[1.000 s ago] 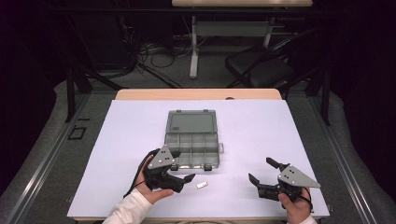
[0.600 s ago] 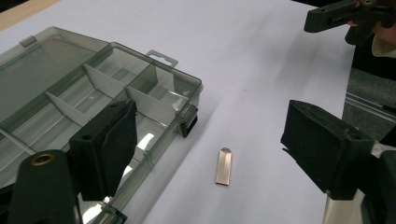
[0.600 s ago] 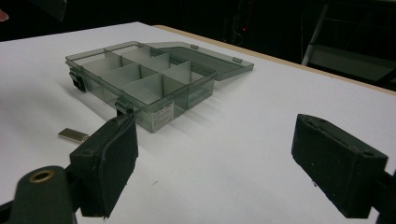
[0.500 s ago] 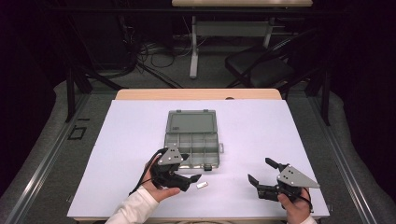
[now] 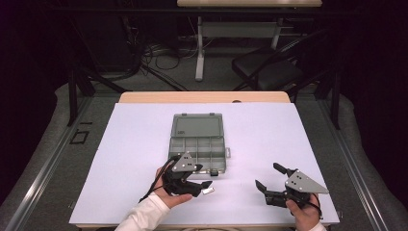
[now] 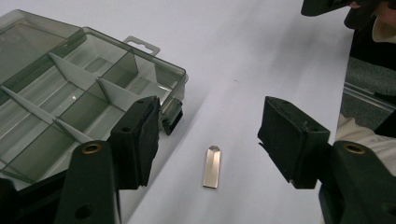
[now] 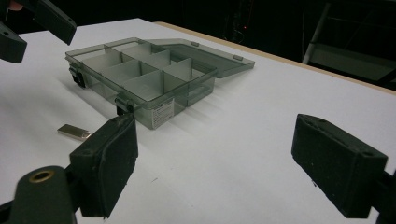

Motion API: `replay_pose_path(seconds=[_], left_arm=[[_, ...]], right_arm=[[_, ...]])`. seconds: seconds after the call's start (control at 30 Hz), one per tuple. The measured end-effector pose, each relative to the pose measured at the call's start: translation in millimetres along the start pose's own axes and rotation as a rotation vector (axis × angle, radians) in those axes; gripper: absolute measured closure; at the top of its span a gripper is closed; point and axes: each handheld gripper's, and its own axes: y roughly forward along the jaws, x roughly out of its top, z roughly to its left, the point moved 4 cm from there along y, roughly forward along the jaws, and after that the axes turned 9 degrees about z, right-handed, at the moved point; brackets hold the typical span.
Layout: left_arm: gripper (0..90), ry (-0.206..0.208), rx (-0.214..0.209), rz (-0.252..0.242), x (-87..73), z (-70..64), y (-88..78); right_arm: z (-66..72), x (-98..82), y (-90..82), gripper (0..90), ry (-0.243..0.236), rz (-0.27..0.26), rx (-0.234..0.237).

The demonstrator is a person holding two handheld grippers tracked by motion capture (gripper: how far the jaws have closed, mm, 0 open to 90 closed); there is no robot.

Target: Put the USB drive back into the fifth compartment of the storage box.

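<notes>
The left hand-held gripper, jaws just closing yet untouching, is set astride a small metal piece; the right hand-held gripper is held wide open, empty.

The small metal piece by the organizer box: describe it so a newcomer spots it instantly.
On the white table sheet lies an open grey organizer box. Just before its near edge, between the open jaws of the left hand-held gripper, lies the metal piece: flat, silvery, oblong, the only loose item there.

Small metal piece flat between the closing tool pads, untouched.
</notes>
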Motion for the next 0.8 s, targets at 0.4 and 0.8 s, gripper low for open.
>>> replay_pose_path(seconds=[0.4, 0.8], left_arm=[[44.1, 0.024, -0.016, 0.017, -11.2, 0.0, 12.7], [49.2, 0.045, -0.044, 0.052, -17.0, 0.9, 21.5]], right_arm=[[-0.1, -0.4, -0.5, 13.9, -0.004, 0.006, -0.002], [0.5, -0.9, -0.1, 13.9, -0.008, 0.012, 0.002]])
